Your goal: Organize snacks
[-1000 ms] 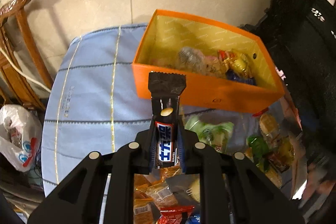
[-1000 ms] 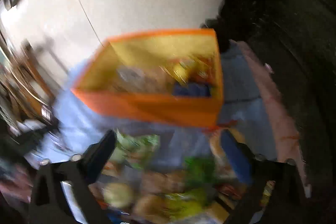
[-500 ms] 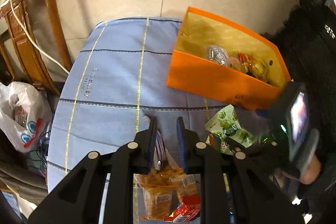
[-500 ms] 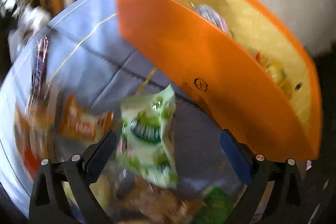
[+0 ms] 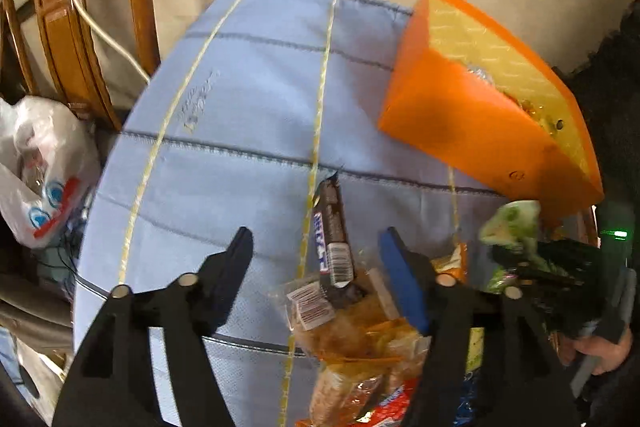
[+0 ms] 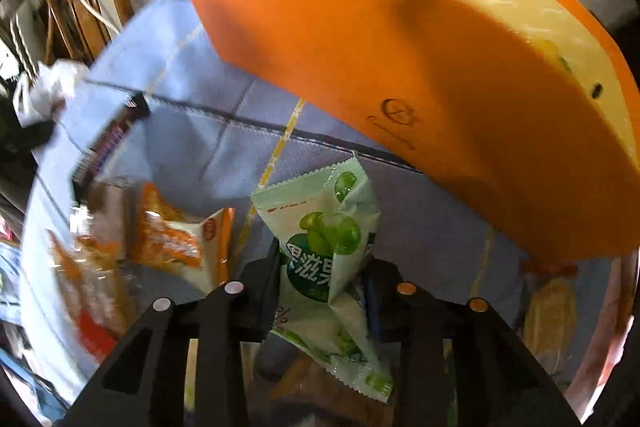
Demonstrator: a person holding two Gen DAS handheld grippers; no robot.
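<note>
A dark chocolate bar lies flat on the blue tablecloth, its near end resting on a pile of wrapped snacks. My left gripper hovers over it; its jaws are opening and stand apart from the bar on both sides. My right gripper has its jaws closing on a green-and-white snack packet, which is creased between the pads. In the left wrist view that packet shows at the right. The orange box with a yellow inside stands just beyond, snacks partly visible in it.
A heap of wrapped snacks lies at the table's near side, with an orange-white packet beside the green one. A wooden chair and a white plastic bag stand off the table's left edge. A hand holds the right gripper.
The left gripper came down from near the box with the chocolate bar, laid it on the cloth and opened. The right gripper moved onto the green packet and closed around it.
</note>
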